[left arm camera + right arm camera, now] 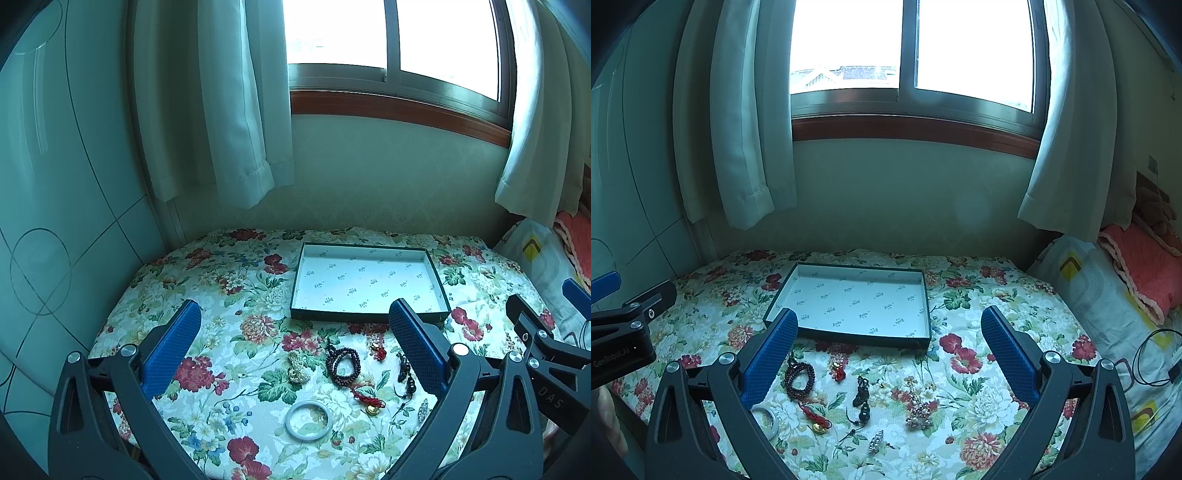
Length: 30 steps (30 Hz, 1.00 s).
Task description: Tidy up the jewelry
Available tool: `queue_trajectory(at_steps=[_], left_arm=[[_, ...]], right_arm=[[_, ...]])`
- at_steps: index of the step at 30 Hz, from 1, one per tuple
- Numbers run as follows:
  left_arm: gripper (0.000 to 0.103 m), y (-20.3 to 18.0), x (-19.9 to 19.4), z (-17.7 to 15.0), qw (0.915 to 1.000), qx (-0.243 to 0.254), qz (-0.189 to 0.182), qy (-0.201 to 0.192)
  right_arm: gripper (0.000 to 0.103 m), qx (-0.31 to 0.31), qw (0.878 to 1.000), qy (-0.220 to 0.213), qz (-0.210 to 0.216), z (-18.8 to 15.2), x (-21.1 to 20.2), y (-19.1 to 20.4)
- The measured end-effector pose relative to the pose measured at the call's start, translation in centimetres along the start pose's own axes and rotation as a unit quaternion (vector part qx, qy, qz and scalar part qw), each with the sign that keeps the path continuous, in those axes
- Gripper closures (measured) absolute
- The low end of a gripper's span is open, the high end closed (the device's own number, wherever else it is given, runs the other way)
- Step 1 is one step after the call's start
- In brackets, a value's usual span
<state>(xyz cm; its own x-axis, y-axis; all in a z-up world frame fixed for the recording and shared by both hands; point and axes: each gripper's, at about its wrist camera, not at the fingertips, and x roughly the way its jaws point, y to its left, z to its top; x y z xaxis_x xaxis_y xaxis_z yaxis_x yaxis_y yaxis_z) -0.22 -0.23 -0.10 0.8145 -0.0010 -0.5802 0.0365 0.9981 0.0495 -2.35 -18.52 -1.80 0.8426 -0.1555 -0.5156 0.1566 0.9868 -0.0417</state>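
An empty dark-rimmed box tray [437, 275] [928, 295] with white printed lining lies on the floral cloth. In front of it are scattered jewelry pieces: a dark red bead bracelet [343, 363] [800, 378], a pale bangle [308, 420] [767, 419], a cream beaded piece [297, 367], a small red charm [378, 350] [838, 371], a red cord with a gold charm [371, 402] [816, 419], a dark pendant [404, 373] [862, 398], a rhinestone clip [423, 410] [875, 441] and a pearl brooch [919, 413]. My left gripper [295, 314] and right gripper [890, 321] hover open above them, holding nothing.
The floral cloth [221, 295] covers a surface set against a wall under a window with pale curtains [221, 110]. A glossy cabinet [55, 184] stands on the left. Pillows [1108, 295], a pink blanket [1145, 266] and a black cable [1152, 362] lie to the right.
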Motion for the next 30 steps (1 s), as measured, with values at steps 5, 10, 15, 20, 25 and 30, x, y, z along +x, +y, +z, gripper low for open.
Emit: queue_trajectory(at_steps=[5, 10, 15, 20, 25, 30], left_arm=[[0.002, 0.04, 0.03, 0.03, 1.0, 0.0, -0.001, 0.001], [0.002, 0.09, 0.0, 0.11, 1.0, -0.001, -0.001, 0.002], [0.002, 0.1, 0.05, 0.09, 1.0, 0.0, -0.001, 0.001], [0.002, 0.15, 0.09, 0.08, 1.0, -0.002, -0.001, 0.002], [0.002, 0.34, 0.12, 0.04, 1.0, -0.002, -0.001, 0.002], [0.002, 0.35, 0.11, 0.03, 1.0, -0.002, -0.001, 0.002]], right_arm=[[0.004, -0.001, 1.0, 0.0, 0.001, 0.0, -0.01, -0.02], [0.004, 0.0, 1.0, -0.001, 0.0, 0.0, -0.01, -0.02], [0.004, 0.0, 1.0, -0.001, 0.0, 0.01, -0.02, 0.0], [0.004, -0.001, 1.0, 0.0, 0.0, 0.03, -0.01, 0.03], [0.004, -0.001, 1.0, -0.001, 0.0, 0.04, -0.04, 0.09], [0.004, 0.0, 1.0, -0.001, 0.0, 0.05, -0.05, 0.09]])
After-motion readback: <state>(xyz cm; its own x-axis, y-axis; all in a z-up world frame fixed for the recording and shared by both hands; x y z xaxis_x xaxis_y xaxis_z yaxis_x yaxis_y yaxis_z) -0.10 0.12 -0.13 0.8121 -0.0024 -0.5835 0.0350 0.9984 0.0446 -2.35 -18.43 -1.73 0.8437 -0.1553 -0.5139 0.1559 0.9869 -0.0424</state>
